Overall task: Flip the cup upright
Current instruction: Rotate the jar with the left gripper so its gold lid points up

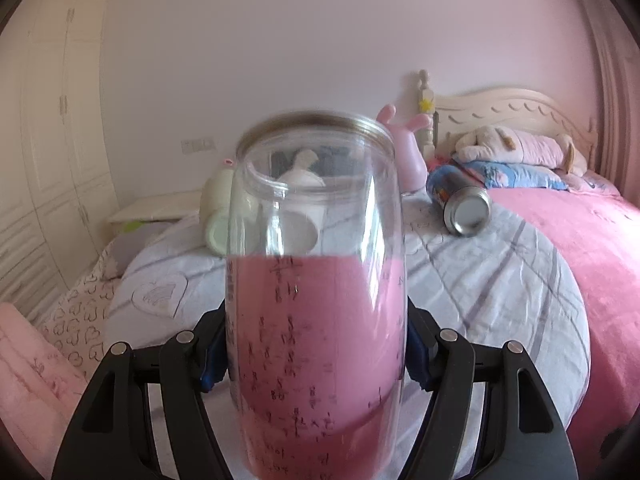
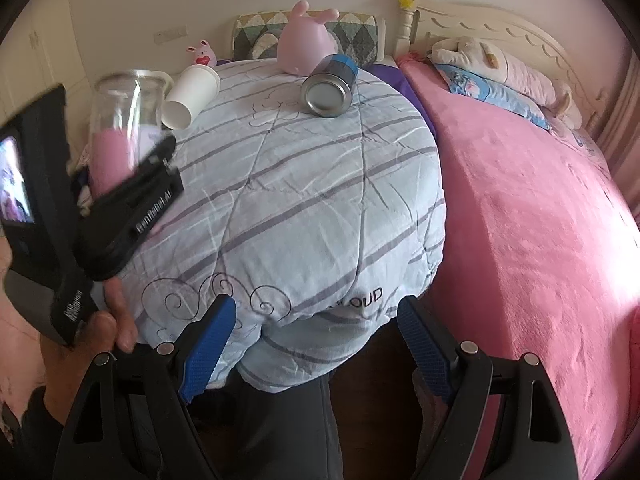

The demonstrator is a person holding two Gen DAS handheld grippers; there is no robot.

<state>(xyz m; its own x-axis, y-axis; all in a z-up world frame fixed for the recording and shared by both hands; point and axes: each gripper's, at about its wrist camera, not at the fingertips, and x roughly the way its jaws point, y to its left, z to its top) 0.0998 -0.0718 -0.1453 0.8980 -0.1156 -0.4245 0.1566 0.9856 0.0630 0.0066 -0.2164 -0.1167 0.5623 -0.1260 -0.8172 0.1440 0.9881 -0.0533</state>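
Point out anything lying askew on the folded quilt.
Two things lie tipped on their sides on the quilt: the white paper cup and the metal can. The clear cup stands roughly upright in the left hand-held gripper.

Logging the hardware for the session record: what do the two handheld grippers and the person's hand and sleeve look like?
Both the left gripper and right gripper have black linkage arms with silver pivot bolts and blue textured pads. The left gripper's body carries white lettering and a small screen. The bare hand emerges from a dark sleeve.
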